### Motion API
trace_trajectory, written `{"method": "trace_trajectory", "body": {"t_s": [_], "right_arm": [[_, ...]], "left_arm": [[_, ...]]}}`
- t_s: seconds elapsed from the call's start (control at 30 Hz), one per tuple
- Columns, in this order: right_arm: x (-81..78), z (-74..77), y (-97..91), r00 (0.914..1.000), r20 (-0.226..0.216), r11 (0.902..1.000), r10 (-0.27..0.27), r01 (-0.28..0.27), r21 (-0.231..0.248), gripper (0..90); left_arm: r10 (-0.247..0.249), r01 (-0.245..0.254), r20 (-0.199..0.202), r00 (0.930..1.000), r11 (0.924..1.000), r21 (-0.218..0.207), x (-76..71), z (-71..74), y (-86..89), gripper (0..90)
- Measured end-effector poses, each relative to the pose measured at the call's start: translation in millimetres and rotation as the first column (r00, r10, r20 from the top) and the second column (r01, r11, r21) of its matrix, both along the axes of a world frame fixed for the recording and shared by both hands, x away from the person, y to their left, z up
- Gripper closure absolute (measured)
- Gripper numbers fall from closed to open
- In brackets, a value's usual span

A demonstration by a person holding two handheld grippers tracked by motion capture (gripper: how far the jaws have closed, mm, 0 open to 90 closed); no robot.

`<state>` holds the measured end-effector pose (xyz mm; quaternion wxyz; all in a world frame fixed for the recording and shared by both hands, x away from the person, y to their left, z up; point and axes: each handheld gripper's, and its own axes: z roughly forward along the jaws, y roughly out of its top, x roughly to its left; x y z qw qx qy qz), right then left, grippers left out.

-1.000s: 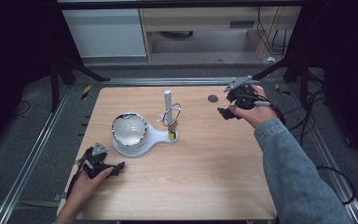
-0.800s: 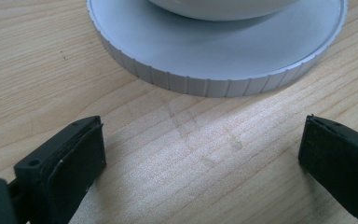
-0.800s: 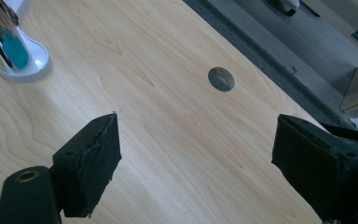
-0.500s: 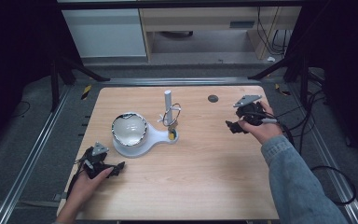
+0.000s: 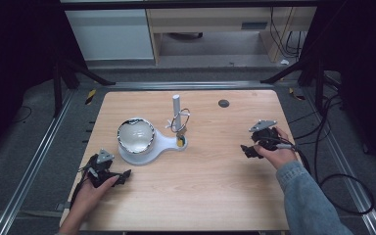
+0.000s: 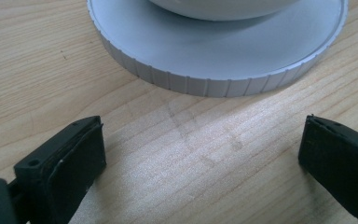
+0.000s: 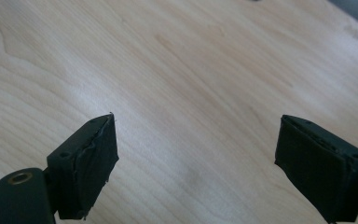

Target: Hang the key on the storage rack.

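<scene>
A white stand (image 5: pixel 162 145) with a round ribbed base carries a shiny bowl (image 5: pixel 135 135) and an upright post (image 5: pixel 176 111) with a wire ring (image 5: pixel 181 120). My left gripper (image 5: pixel 122 177) rests on the table just in front of the base, open and holding nothing; in the left gripper view its black pads (image 6: pixel 74 163) frame bare wood below the ribbed base rim (image 6: pixel 214 84). My right gripper (image 5: pixel 246 150) sits low at the table's right side, open, with bare wood between its pads (image 7: pixel 91 163).
A small dark round spot (image 5: pixel 223 103) lies at the back of the wooden table (image 5: pixel 200 196). Metal rails run along both sides, and cables trail on the floor at the right. A cabinet stands behind the table.
My right gripper has come down and toward the near right part of the table. The left gripper and the stand have not moved.
</scene>
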<state>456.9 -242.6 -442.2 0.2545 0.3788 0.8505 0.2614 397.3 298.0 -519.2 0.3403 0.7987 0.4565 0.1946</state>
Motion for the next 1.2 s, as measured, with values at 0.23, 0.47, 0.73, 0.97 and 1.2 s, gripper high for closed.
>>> {"method": "trace_trajectory", "body": {"t_s": [0.23, 0.47, 0.73, 0.97, 1.2], "right_arm": [[-7.0, -19.1, -3.5, 0.9996, -0.029, 0.9995, -0.001, 0.002, 0.031, 12.5], [-11.0, -38.0, -3.7, 0.9987, -0.049, 0.9986, -0.012, 0.014, 0.05, 11.9], [0.0, -48.0, -15.2, 0.9958, -0.042, 0.9914, -0.081, 0.085, 0.1, 11.9], [5.4, -52.6, -22.2, 0.991, -0.06, 0.9824, -0.12, 0.127, 0.137, 10.7], [8.9, -61.4, -25.9, 0.9848, -0.068, 0.9637, -0.16, 0.171, 0.205, 5.2]], "left_arm": [[0.001, -0.001, 0.0, 1.0, 1.0, 0.0, 0.0, 0.0, 0.0, 0.0], [0.001, -0.001, 0.0, 1.0, 1.0, 0.0, -0.1, 0.0, 0.0, 0.0], [0.001, -0.001, 0.0, 1.0, 1.0, 0.0, -0.1, 0.0, 0.0, 0.0], [0.001, -0.001, 0.0, 1.0, 1.0, 0.0, -0.1, 0.0, 0.0, 0.0], [0.001, -0.001, 0.0, 1.0, 1.0, 0.0, -0.1, 0.0, 0.0, 0.0]]}}
